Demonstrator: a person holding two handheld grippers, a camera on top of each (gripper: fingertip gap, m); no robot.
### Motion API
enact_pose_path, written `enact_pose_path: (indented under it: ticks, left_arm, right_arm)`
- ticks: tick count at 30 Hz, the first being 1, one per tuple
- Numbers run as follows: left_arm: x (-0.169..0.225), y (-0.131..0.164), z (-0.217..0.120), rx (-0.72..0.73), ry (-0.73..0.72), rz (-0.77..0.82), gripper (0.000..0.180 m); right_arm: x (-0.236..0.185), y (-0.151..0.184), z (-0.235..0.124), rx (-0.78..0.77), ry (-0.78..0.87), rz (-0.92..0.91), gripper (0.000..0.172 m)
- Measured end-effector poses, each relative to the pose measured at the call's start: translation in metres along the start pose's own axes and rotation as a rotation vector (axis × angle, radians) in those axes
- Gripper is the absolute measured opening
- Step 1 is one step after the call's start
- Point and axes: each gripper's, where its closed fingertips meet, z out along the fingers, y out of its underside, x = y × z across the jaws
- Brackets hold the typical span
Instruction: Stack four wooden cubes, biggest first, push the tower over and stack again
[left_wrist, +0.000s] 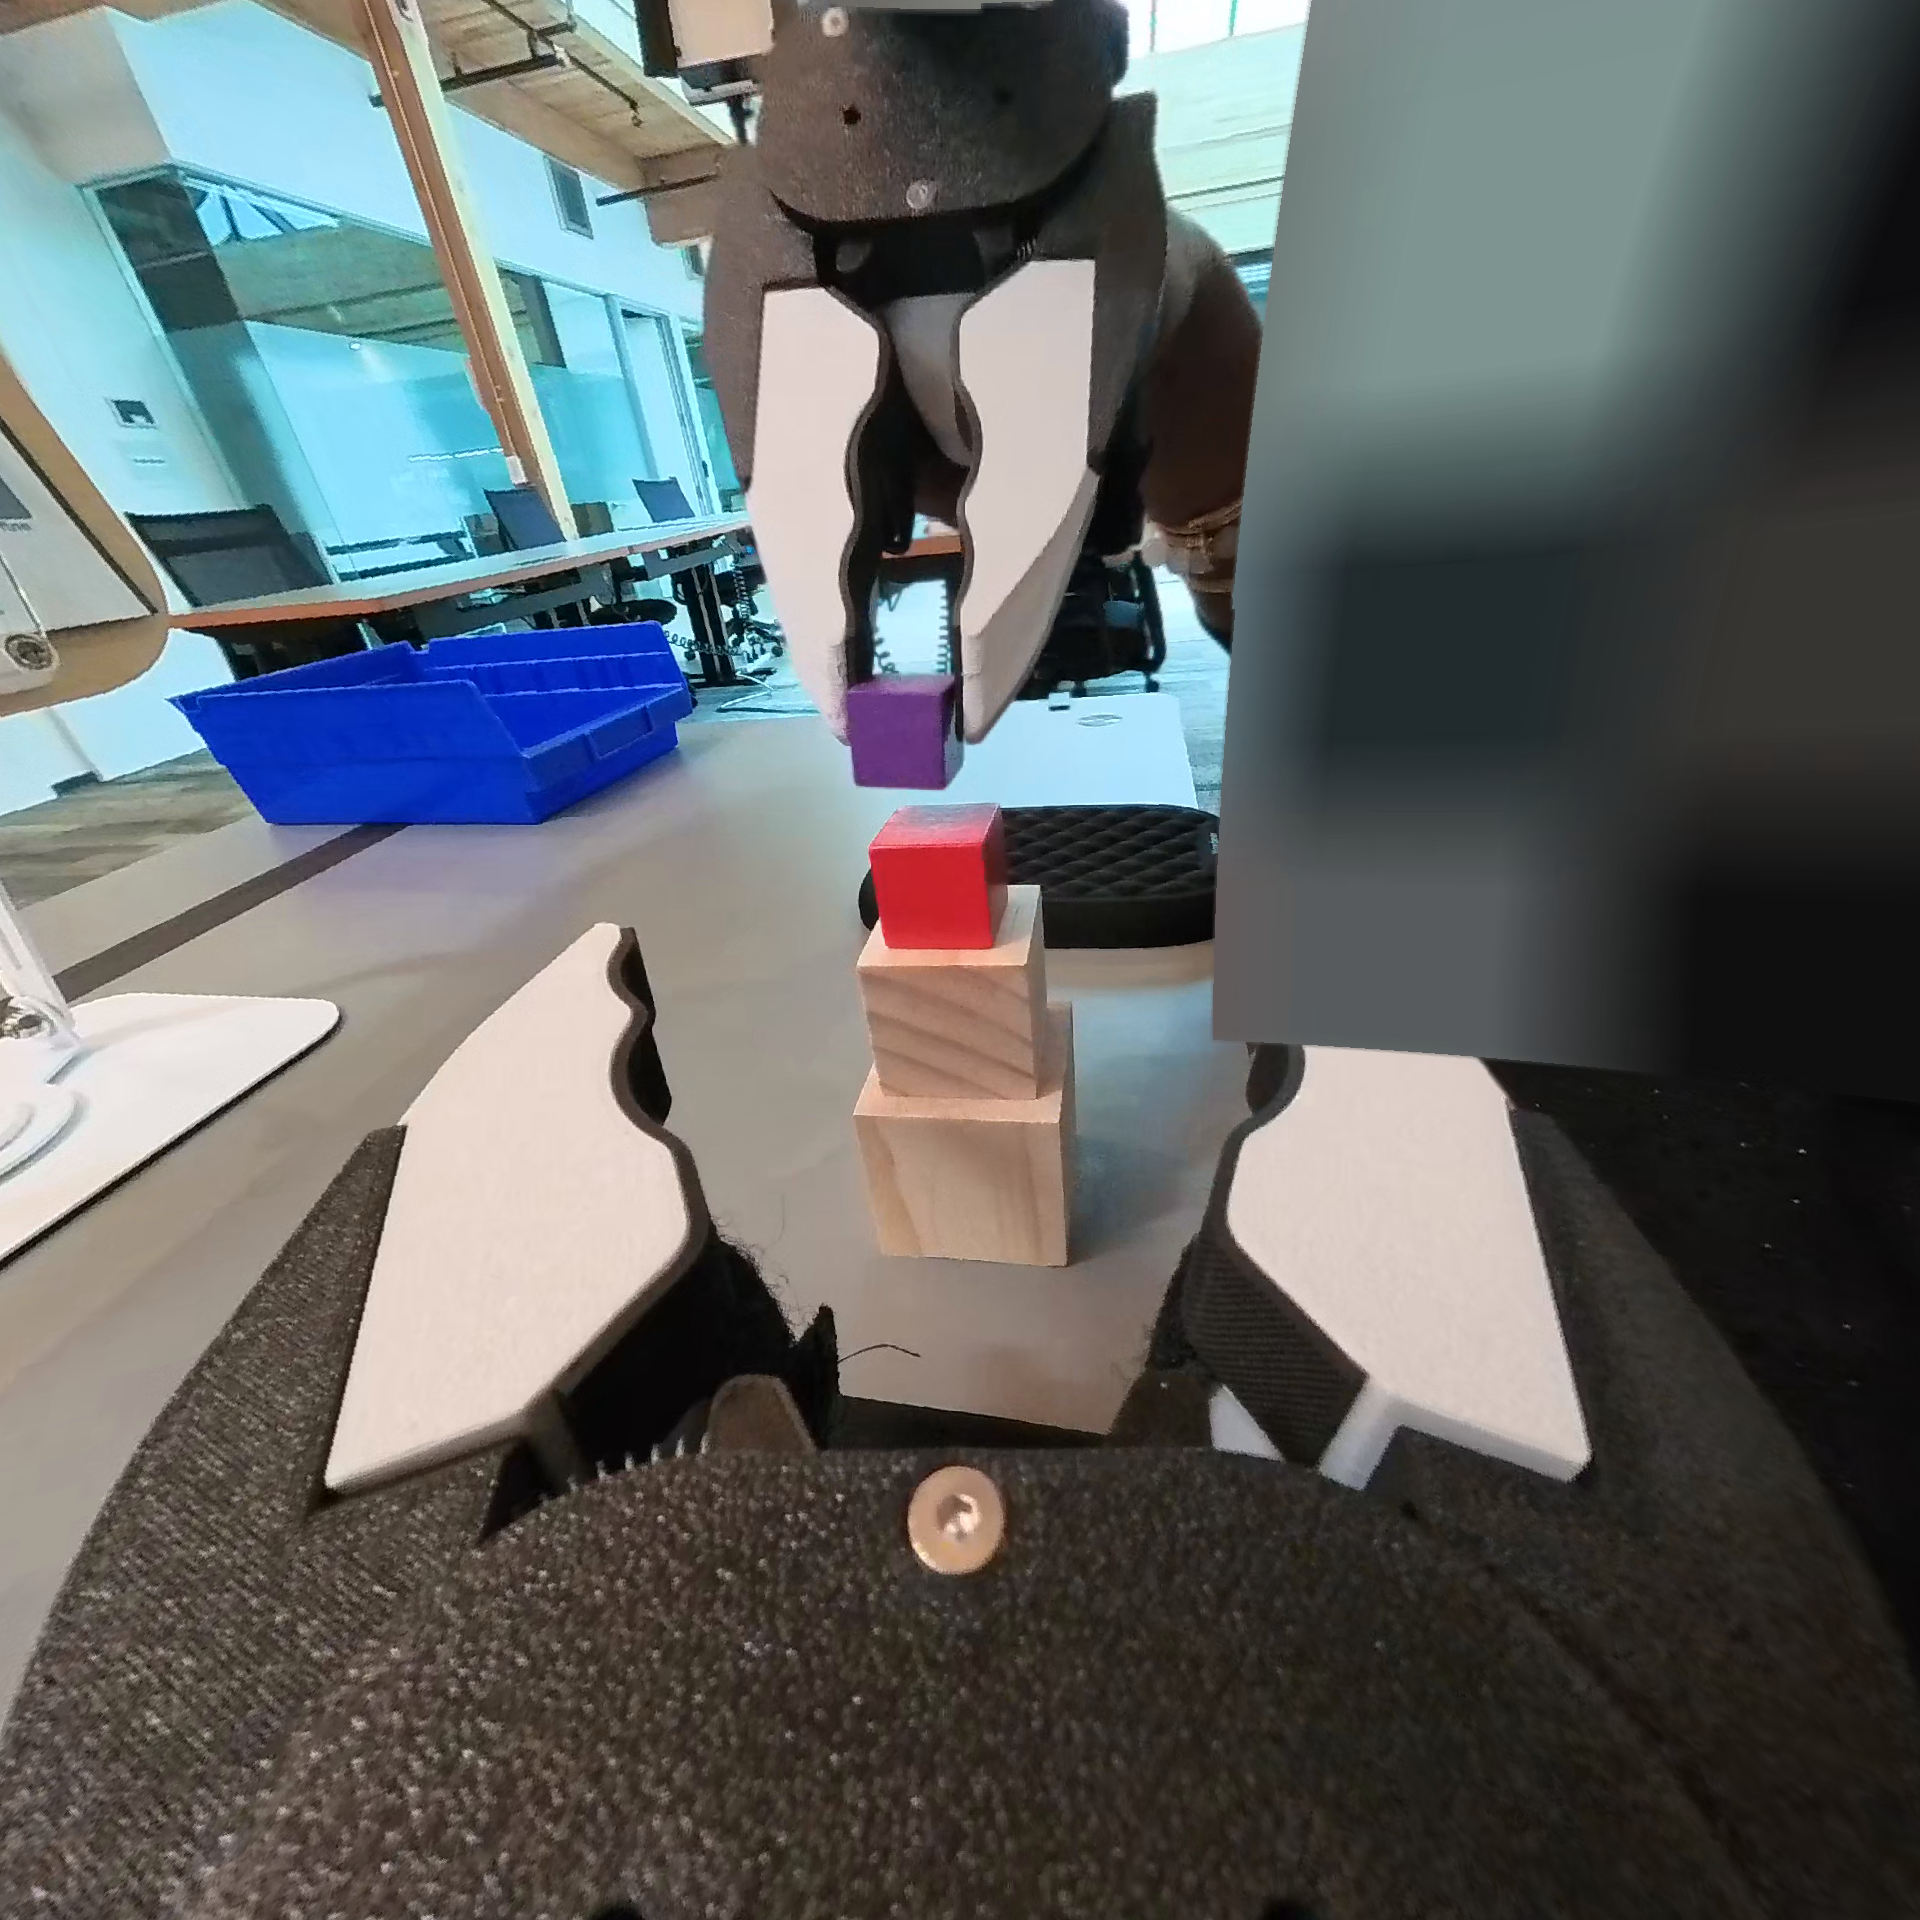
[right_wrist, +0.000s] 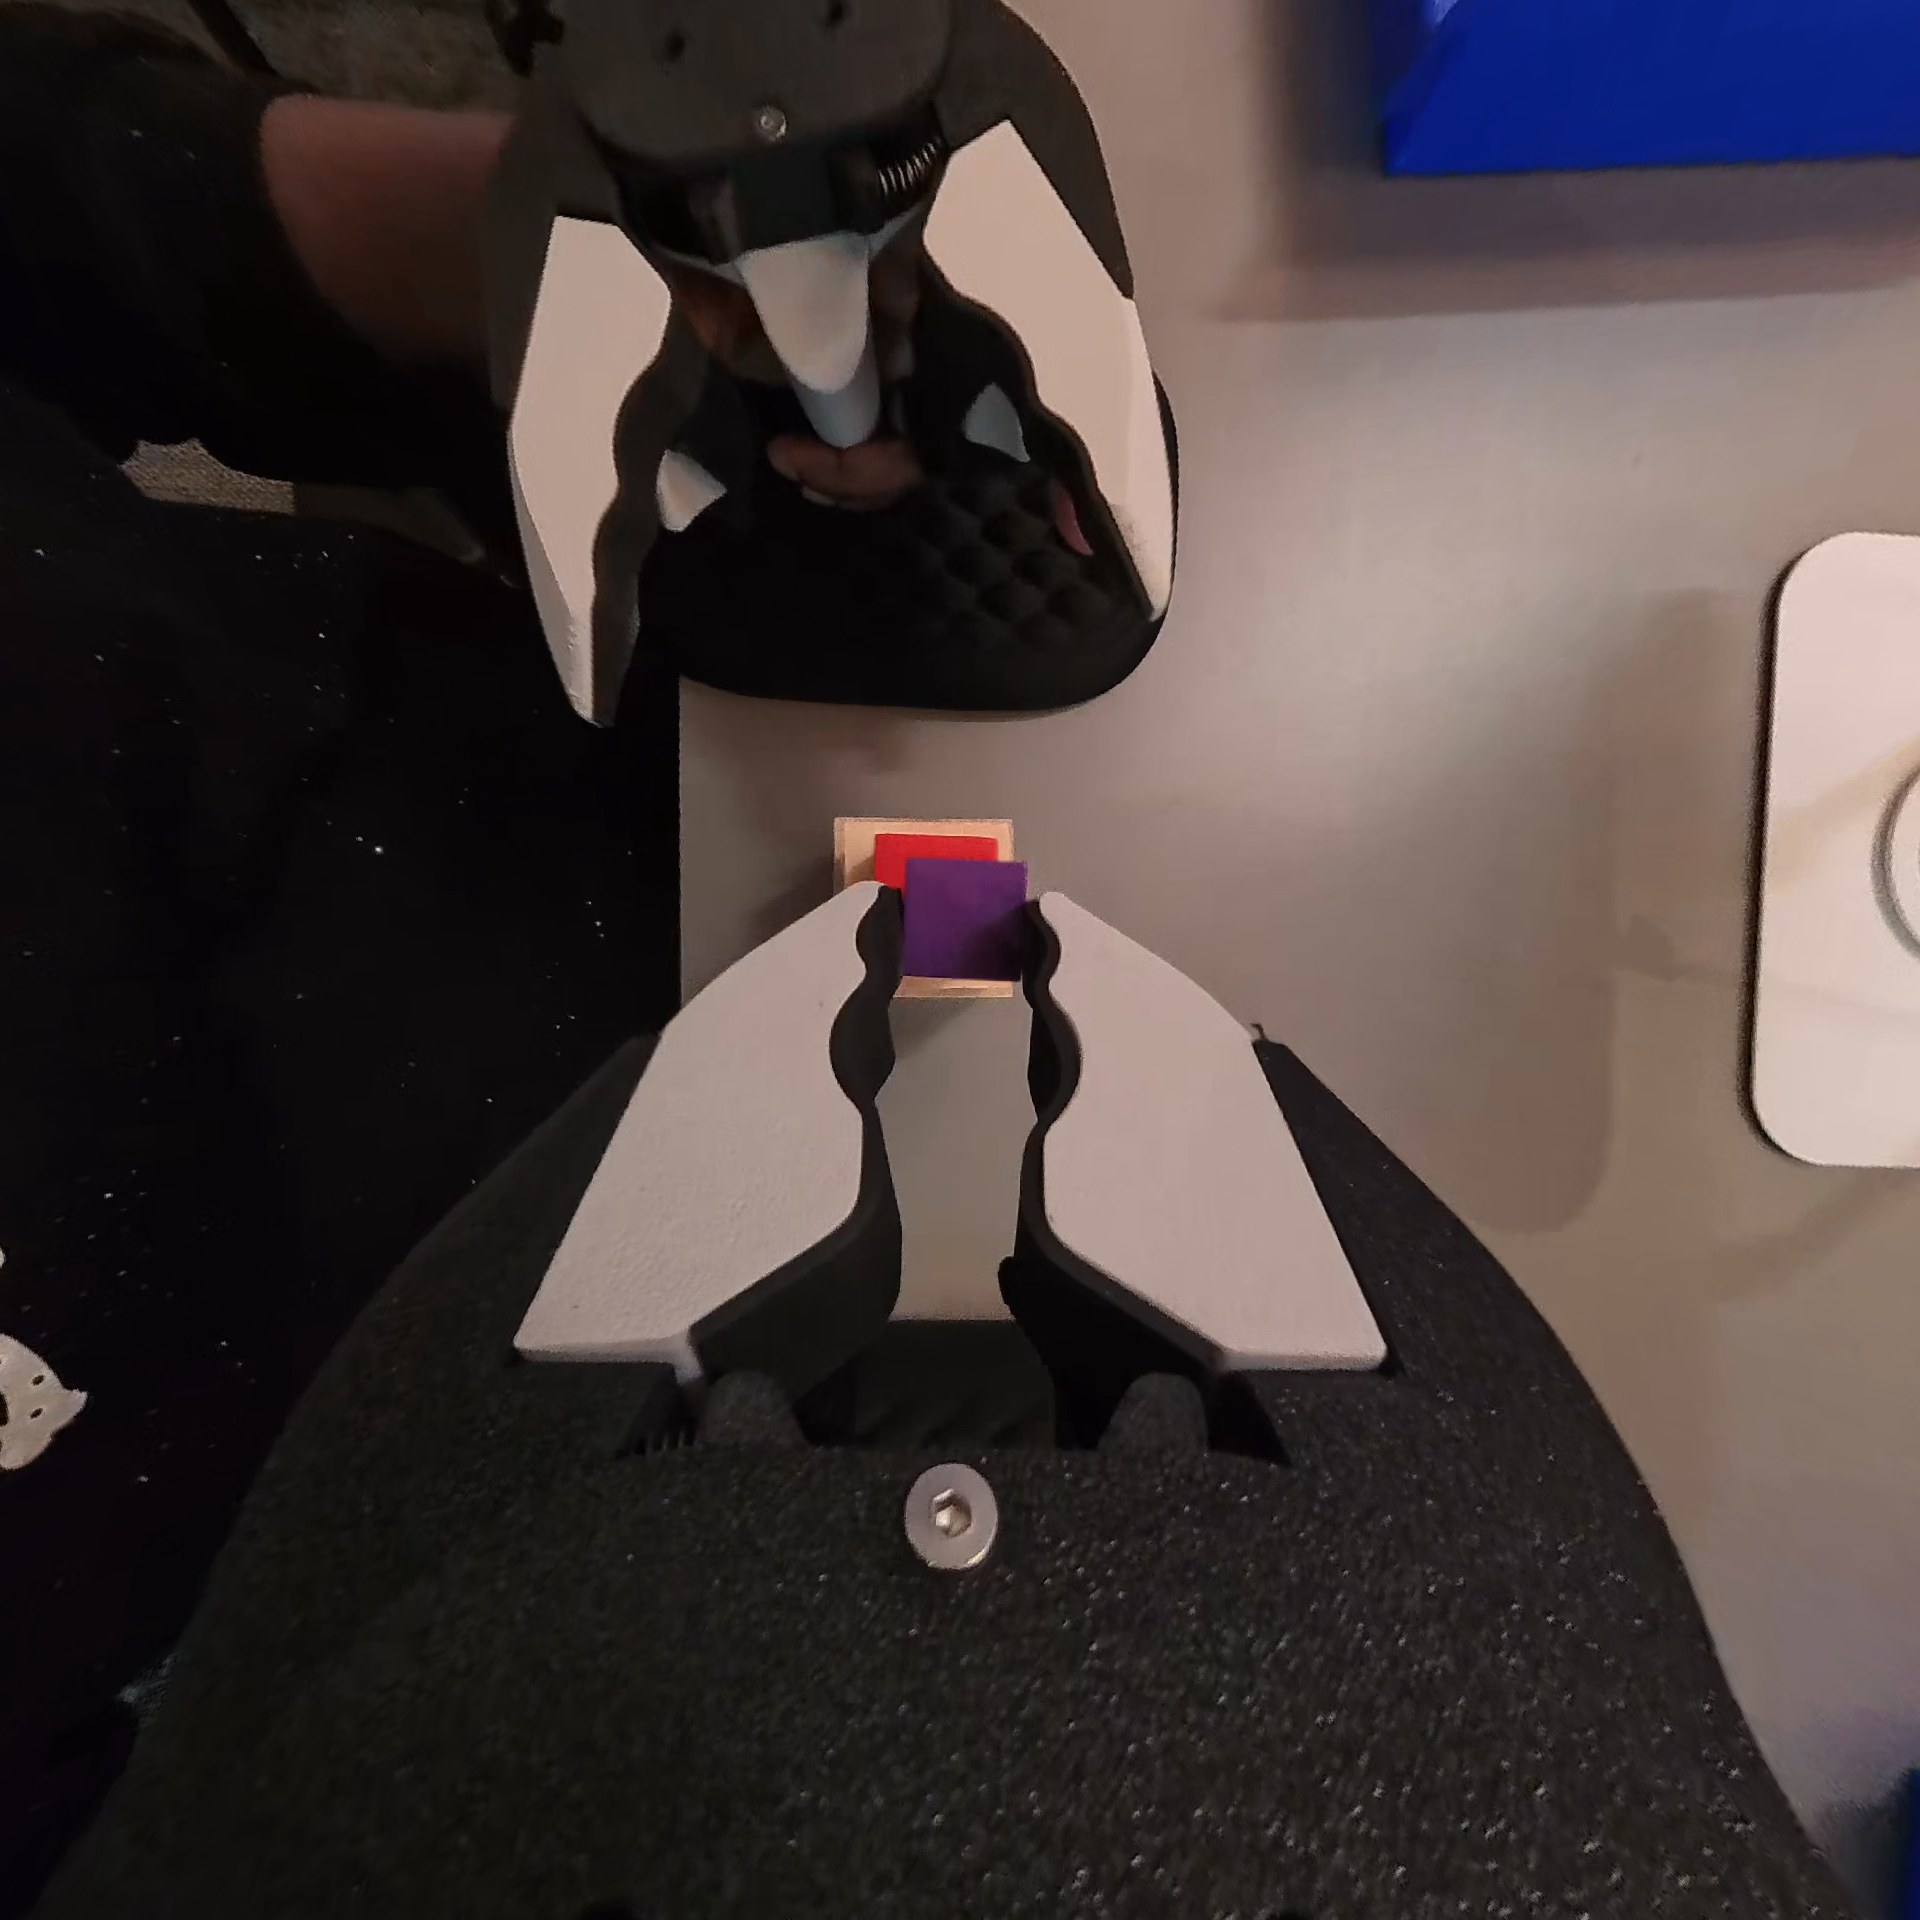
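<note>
The right tongs (right_wrist: 961, 914) are narrowed onto a small purple cube (right_wrist: 961, 920), one dark pad pressed on each of two opposite side faces, with the cube sitting right at the fingertips. Seen from the left wrist view, the purple cube (left_wrist: 902, 732) hangs in the air just above a stack, apart from it. The stack is a red cube (left_wrist: 933, 883) on a smaller pale wooden block (left_wrist: 951, 1023), which sits on a larger pale wooden block (left_wrist: 961, 1179) on the grey tabletop (left_wrist: 623, 914).

The left tongs (left_wrist: 951, 1101) stand wide, with nothing in them. Their white fingers (left_wrist: 540, 1174) flank the lower part of the stack on the near side without touching it.

The cube looks like painted wood, so probably light, rigid and not fragile. Its flat, smooth faces may be a little slippery, so a hold square across two parallel faces near mid-height, as here, seems the surest. The stack is offset (each block sits slightly off-centre on the one below) and would likely topple at a sideways nudge.

A black quilted pad (left_wrist: 1122, 878) lies just beyond the stack. A blue plastic bin (left_wrist: 436, 727) stands far left, and a white stand base (left_wrist: 156, 1081) lies to the left.
</note>
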Motion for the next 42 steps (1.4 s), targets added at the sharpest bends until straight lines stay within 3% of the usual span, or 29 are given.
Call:
enact_pose_path:
  ticks: [42]
  left_arm:
    - [0.0011,0.0014,0.0007,-0.01,-0.001,0.007,0.109]
  right_arm:
    - [-0.0046,0.0018,0.0096,-0.02,0.004,0.035,0.023]
